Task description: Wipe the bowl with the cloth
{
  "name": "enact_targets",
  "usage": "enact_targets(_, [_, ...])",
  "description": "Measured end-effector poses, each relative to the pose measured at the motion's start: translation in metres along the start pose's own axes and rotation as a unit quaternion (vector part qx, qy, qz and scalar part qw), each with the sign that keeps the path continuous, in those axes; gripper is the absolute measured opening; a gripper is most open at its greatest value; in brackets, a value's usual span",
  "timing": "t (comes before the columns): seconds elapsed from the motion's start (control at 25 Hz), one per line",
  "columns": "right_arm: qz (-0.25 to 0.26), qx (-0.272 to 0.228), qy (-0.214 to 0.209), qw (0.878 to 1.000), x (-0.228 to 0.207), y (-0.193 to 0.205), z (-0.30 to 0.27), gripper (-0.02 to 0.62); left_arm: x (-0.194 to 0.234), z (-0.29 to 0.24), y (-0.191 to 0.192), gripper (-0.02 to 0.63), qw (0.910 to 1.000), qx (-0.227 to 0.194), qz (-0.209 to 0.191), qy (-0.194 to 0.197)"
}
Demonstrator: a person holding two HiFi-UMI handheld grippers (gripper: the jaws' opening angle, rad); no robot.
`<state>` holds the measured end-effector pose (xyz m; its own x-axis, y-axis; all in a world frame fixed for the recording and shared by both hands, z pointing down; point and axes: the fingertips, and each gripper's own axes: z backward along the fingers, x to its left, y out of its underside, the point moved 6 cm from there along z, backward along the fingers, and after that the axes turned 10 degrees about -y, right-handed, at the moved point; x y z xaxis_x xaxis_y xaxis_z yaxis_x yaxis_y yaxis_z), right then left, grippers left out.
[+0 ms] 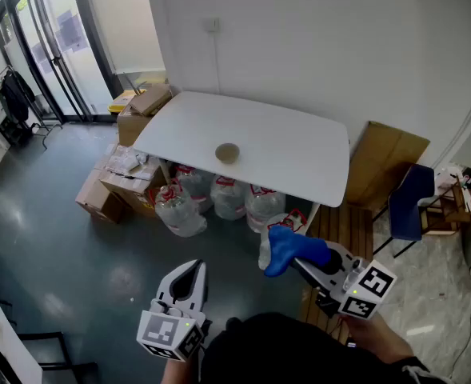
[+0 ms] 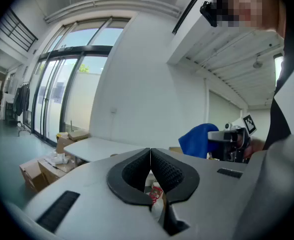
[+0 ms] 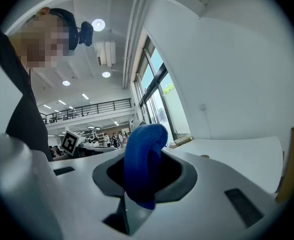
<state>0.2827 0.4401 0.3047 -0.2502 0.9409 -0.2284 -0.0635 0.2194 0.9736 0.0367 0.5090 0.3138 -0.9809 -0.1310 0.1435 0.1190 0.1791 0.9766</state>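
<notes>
Bright room, glass doors at left, dark floor. A white table (image 1: 299, 154) stands against the far wall, with water bottles (image 1: 223, 198) underneath it and cardboard boxes (image 1: 111, 184) beside it. The bowl (image 1: 227, 152) sits alone near the table's middle, small and tan, upright as far as can be told.

Both grippers are well short of the table, held roughly level.
- Right gripper (image 1: 311, 258): jaws clamped on the blue cloth (image 1: 287, 249), which bunches up out of them.
- Left gripper (image 1: 190, 274): jaws pressed together, nothing between them.

Judgement: the cloth is in hand but has no contact with the bowl. The approach, steadying the bowl and all the wiping remain.
</notes>
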Motion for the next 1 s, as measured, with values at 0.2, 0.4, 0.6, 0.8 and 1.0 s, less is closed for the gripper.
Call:
enact_targets(0.2, [0.001, 0.001, -0.002, 1.000, 0.003, 0.001, -0.002, 0.076, 0.005, 0.004, 0.009, 0.014, 0.9996, 0.016, -0.021, -0.007])
enact_targets(0.4, [0.001, 0.001, -0.001, 1.000, 0.004, -0.001, -0.005, 0.076, 0.004, 0.007, 0.006, 0.014, 0.9996, 0.006, -0.029, 0.001])
enact_targets(0.6, [0.002, -0.001, -0.004, 1.000, 0.006, 0.000, -0.017, 0.077, 0.004, 0.012, -0.001, 0.014, 0.9988, -0.015, -0.045, 0.006])
enact_targets(0.8, [-0.002, 0.001, -0.016, 1.000, 0.017, 0.001, -0.036, 0.076, 0.019, 0.020, 0.007, 0.011, 0.9983, -0.010, -0.057, -0.008])
enact_targets(1.0, [-0.007, 0.004, -0.025, 1.000, 0.028, 0.005, -0.064, 0.077, 0.044, 0.036, 0.010, 0.011, 0.9995, -0.015, -0.028, -0.003])
